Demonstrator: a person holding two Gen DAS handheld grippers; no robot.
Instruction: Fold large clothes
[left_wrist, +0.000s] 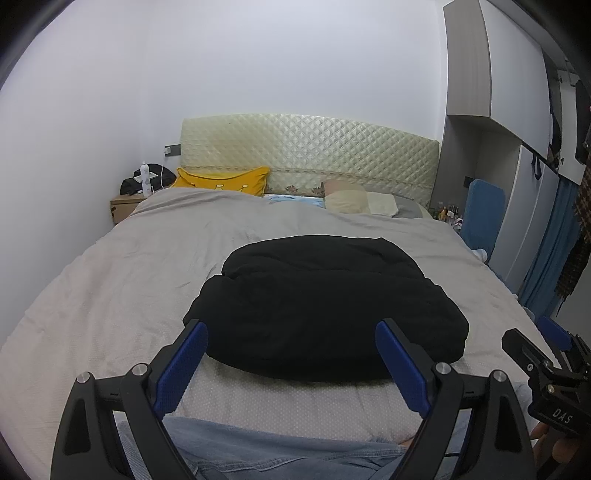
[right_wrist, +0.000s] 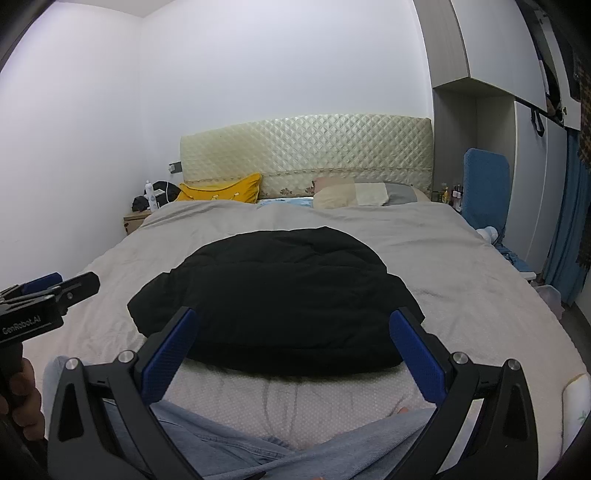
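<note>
A black padded garment (left_wrist: 325, 306) lies folded in a thick bundle on the grey bed cover (left_wrist: 122, 266); it also shows in the right wrist view (right_wrist: 280, 299). My left gripper (left_wrist: 291, 328) is open and empty, held just in front of the bundle's near edge. My right gripper (right_wrist: 295, 317) is open and empty, also just short of the near edge. Each gripper shows at the edge of the other's view, the right gripper (left_wrist: 546, 350) on the right and the left gripper (right_wrist: 55, 291) on the left.
The person's jeans-clad legs (right_wrist: 229, 443) are at the bed's foot. A yellow pillow (left_wrist: 221, 181), beige pillows (left_wrist: 351, 201) and a quilted headboard (left_wrist: 310, 147) are at the far end. A nightstand (left_wrist: 123, 206) stands left; a blue chair (right_wrist: 485, 184) and wardrobe (right_wrist: 532, 166) stand right.
</note>
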